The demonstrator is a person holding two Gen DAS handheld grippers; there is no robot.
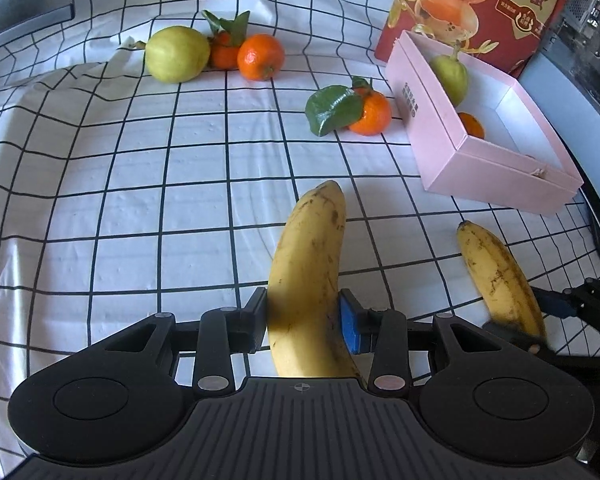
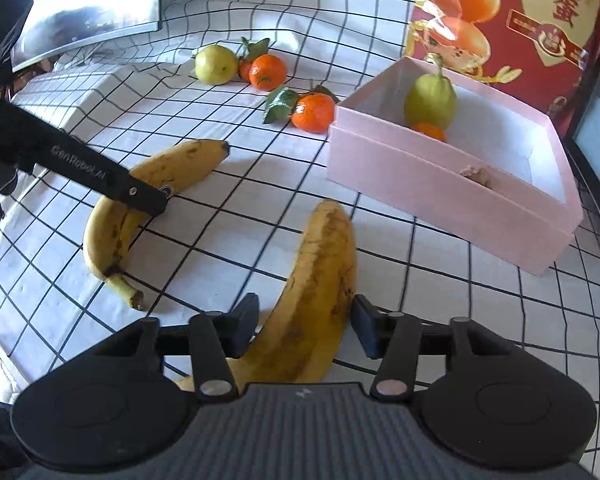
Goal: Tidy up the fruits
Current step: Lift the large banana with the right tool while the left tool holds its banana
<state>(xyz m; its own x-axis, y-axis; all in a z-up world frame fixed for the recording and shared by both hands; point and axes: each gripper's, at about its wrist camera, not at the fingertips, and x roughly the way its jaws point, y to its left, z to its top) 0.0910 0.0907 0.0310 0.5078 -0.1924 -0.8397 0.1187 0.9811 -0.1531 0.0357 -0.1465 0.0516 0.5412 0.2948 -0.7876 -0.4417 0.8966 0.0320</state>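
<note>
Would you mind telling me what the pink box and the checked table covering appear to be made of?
The shallow pink box looks like matte paperboard: crisp folded edges, thin walls, white inside. The white black-grid table covering seems soft woven fabric, since it wrinkles and drapes, without sheen.

- Beneath my left gripper [image 1: 303,320], the stem end of the banana [image 1: 306,280] slips behind the gripper's body, so I can't see it.
- Off to that gripper's right, the second banana [image 1: 500,276] has its lower end blurred where the right gripper [image 1: 540,320] crosses it; the frame edge cuts that gripper off.
- Ahead and right, the pink box [image 1: 440,148] wall hides most of a tangerine [image 1: 472,124].
- Beyond it, the red carton [image 1: 500,12] runs off the top.
- From my right gripper, the small tan scrap [image 2: 478,174] on the box rim is too small to identify.
</note>
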